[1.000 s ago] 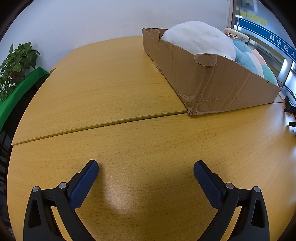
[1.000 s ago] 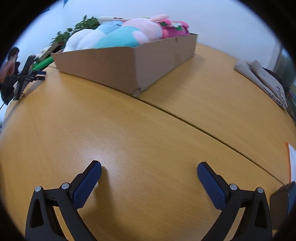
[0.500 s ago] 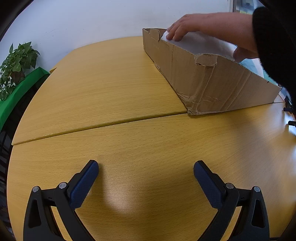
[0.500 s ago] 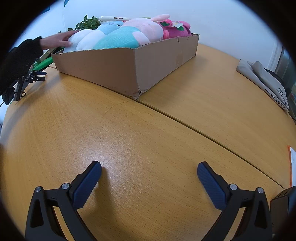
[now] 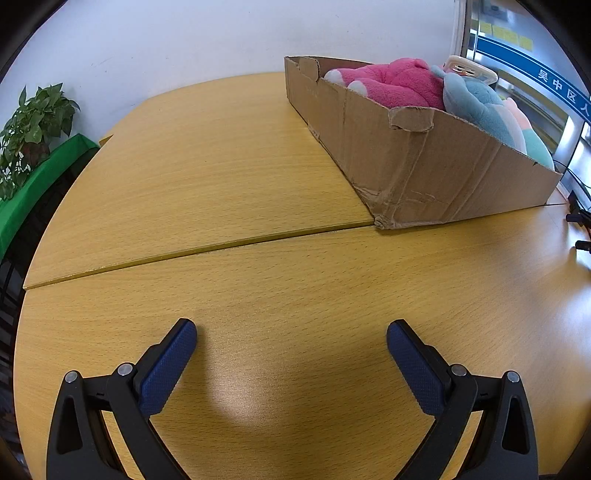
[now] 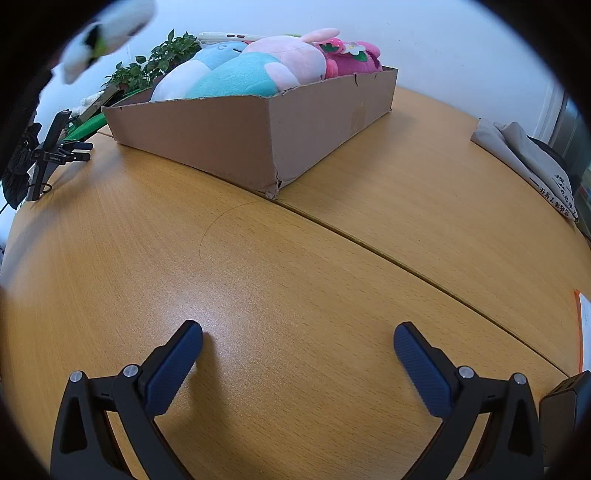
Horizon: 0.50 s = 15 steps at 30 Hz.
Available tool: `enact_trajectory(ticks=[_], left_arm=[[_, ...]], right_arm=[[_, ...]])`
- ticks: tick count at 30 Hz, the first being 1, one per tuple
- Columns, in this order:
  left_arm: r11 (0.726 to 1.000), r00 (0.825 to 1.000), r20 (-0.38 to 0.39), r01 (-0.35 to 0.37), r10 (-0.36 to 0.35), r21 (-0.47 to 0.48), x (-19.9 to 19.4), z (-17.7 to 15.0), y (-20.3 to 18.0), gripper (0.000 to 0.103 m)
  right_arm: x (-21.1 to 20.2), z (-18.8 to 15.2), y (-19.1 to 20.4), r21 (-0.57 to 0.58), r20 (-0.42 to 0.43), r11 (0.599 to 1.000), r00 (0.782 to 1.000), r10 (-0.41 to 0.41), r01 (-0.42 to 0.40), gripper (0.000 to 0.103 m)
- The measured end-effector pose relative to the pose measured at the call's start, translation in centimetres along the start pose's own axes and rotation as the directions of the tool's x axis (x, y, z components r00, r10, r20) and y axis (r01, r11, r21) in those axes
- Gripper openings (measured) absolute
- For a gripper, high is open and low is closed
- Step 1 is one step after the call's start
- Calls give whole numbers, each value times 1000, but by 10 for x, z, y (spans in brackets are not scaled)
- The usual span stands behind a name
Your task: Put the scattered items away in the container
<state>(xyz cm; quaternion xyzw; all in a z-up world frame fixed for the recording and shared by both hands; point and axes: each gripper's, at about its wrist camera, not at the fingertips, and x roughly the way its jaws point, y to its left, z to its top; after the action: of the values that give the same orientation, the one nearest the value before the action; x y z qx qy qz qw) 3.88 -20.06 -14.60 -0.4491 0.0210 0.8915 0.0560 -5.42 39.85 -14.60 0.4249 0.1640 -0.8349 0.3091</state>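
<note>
A long cardboard box (image 5: pixel 424 162) stands on the wooden table (image 5: pixel 221 177), holding a pink plush (image 5: pixel 391 81) and a light blue plush (image 5: pixel 484 107). The box also shows in the right wrist view (image 6: pixel 258 136) with a teal and white plush (image 6: pixel 229 79), a pale pink plush (image 6: pixel 291 61) and the pink plush (image 6: pixel 351 59). A white plush (image 6: pixel 107 33) is in the air at upper left, blurred. My left gripper (image 5: pixel 291 336) is open and empty, low over the table. My right gripper (image 6: pixel 297 336) is open and empty too.
A potted plant (image 5: pixel 33 129) on a green surface sits off the table's left. A black clamp stand (image 6: pixel 51 155) stands at the table's left edge. Folded grey cloth (image 6: pixel 528 162) lies at the right. A dark device (image 6: pixel 561 410) and a paper (image 6: pixel 585 325) lie near my right gripper.
A hand reached into the box and lifted out the white plush, which is now in the air at upper left. The pink plush beneath shows. Both grippers stayed still.
</note>
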Motion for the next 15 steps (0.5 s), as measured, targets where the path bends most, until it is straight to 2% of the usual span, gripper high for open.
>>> enact_trajectory(ticks=[7, 15], left_arm=[[1000, 1000, -2, 0, 0, 0, 4, 16, 23, 103], [1000, 1000, -2, -1, 1, -1, 4, 18, 24, 103]], right_arm=[[0, 0, -1, 0, 1, 1000, 1000, 2, -2, 103], [0, 0, -1, 0, 1, 1000, 1000, 2, -2, 103]])
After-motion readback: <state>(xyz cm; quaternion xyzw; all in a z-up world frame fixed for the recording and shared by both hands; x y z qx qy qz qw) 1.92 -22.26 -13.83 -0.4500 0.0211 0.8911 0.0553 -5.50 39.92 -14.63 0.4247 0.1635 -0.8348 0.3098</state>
